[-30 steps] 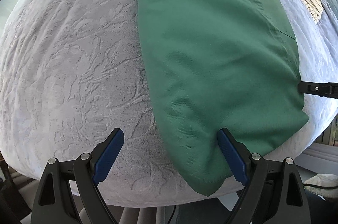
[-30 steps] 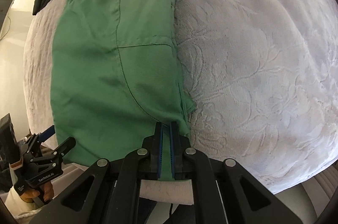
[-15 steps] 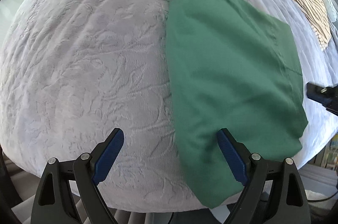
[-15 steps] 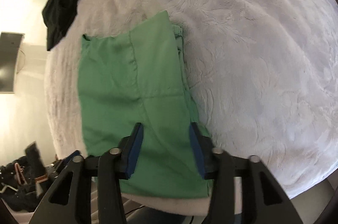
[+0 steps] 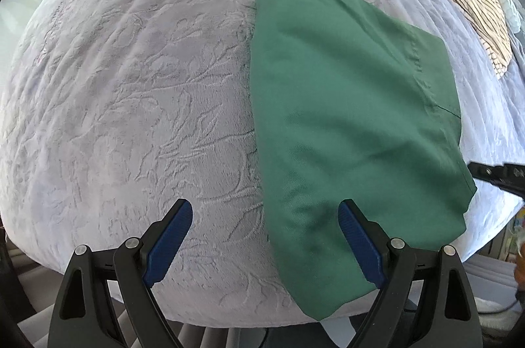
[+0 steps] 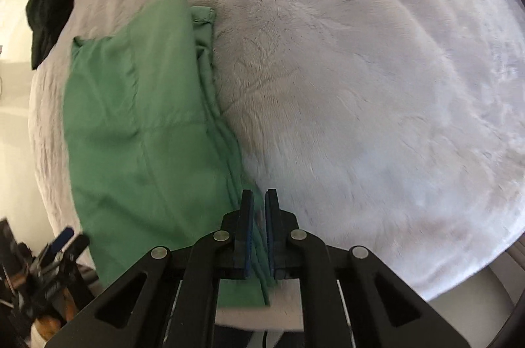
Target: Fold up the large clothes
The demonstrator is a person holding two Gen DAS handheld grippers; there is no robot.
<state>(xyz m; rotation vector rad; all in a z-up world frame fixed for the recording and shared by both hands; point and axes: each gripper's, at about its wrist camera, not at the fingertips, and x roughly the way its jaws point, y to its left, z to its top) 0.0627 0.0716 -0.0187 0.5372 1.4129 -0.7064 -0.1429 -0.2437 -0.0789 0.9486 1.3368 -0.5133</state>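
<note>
Green folded garment (image 5: 344, 118) lies flat at near edge of pale bedspread (image 5: 131, 102). Left gripper (image 5: 265, 233) spread wide, empty, above its corner. Right gripper (image 6: 259, 230) just closing, pads pinching the garment's edge. Bedspread bare either side.

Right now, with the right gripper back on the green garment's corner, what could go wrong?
The right gripper has just closed on only the thin near edge of the green garment, so it may slip out. The left gripper is open, gripping nothing, so a one-sided pull could skew the fold. The garment overhangs the bed edge.
</note>
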